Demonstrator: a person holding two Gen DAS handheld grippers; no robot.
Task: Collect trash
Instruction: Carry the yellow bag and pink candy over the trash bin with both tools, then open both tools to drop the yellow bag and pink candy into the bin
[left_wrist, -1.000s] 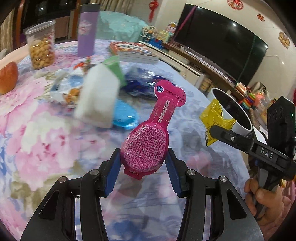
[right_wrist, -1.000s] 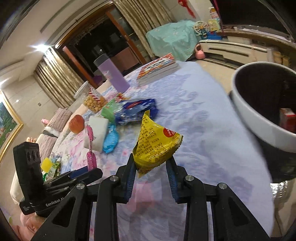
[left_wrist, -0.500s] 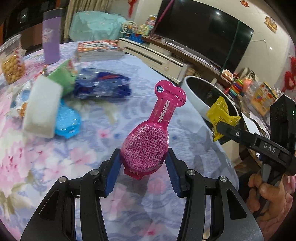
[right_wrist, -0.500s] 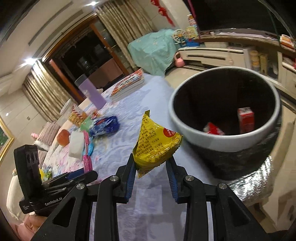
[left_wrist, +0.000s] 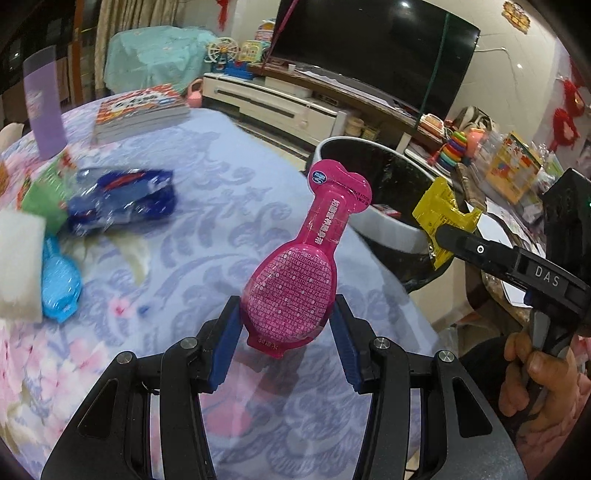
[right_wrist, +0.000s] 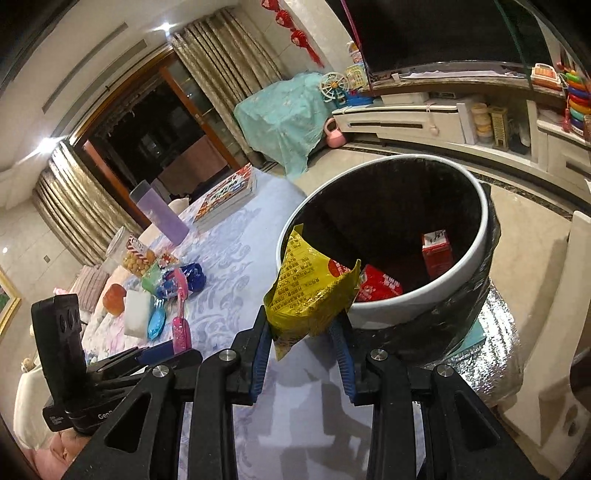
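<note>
Floral table (left_wrist: 207, 206); left tongs (left_wrist: 286, 341) clamp pink pack (left_wrist: 295, 273), right tongs (right_wrist: 303, 349) yellow wrapper (right_wrist: 310, 288).

Purple tumbler (left_wrist: 43, 107) motion-blurred — pink package (left_wrist: 295, 273) print unreadable.

We see a pink spoon-shaped blister pack (left_wrist: 295, 273), printed with white text, upright and leaning right, its round end pinched between blue fingers (left_wrist: 224, 345) above the worktop (left_wrist: 207, 206). A crumpled yellow snack wrapper (right_wrist: 310, 291) with a red mark is held just before the rim of a white trash bin (right_wrist: 436, 288) lined in black. In the bin lie a red carton (right_wrist: 437, 254) and a red wrapper (right_wrist: 380, 288).
</note>
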